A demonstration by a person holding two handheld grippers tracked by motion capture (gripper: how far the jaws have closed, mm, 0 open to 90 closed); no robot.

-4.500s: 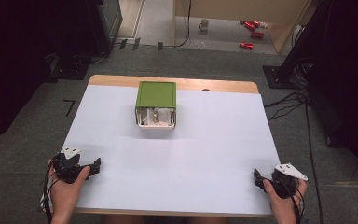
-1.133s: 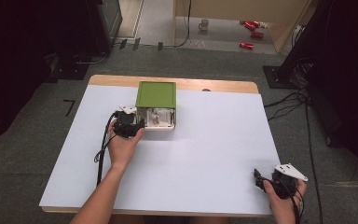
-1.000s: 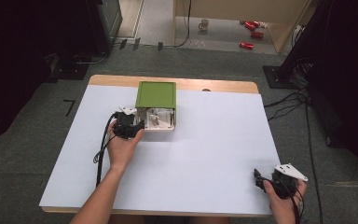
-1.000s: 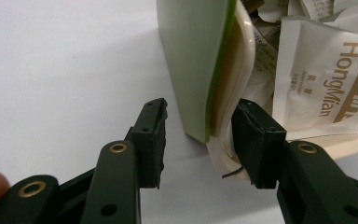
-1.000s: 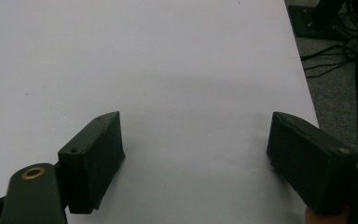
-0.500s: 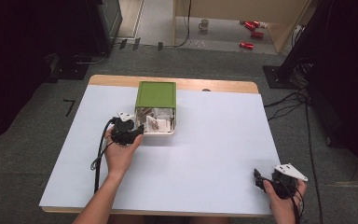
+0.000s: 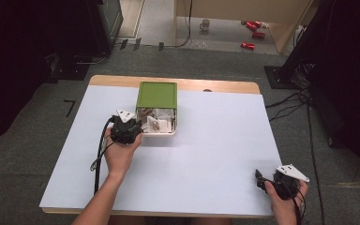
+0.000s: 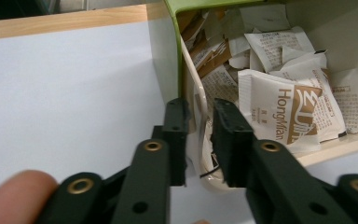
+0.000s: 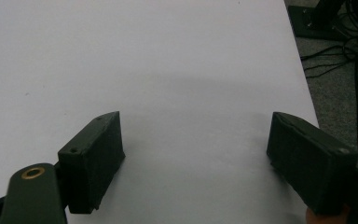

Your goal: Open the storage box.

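At the high view's upper centre, the left gripper (image 8: 199,140) pinches the cream rim of the green-lidded sachet box (image 7: 157,96) (right gripper (image 9: 196,158) spread, idle), so pull slowly, keeping it level.

White tabletop (image 7: 206,154) with pale wood along the far edge. Olive-green box (image 7: 157,96), cream inside, with a cream rim. White sachets (image 8: 289,107) printed in brown lettering and fine dark text. Black jaws with brass rivets on the left hand-held gripper (image 8: 199,140); likewise black on the right hand-held gripper (image 9: 193,154). Grey floor (image 7: 42,122), red cans (image 7: 247,45) beyond.
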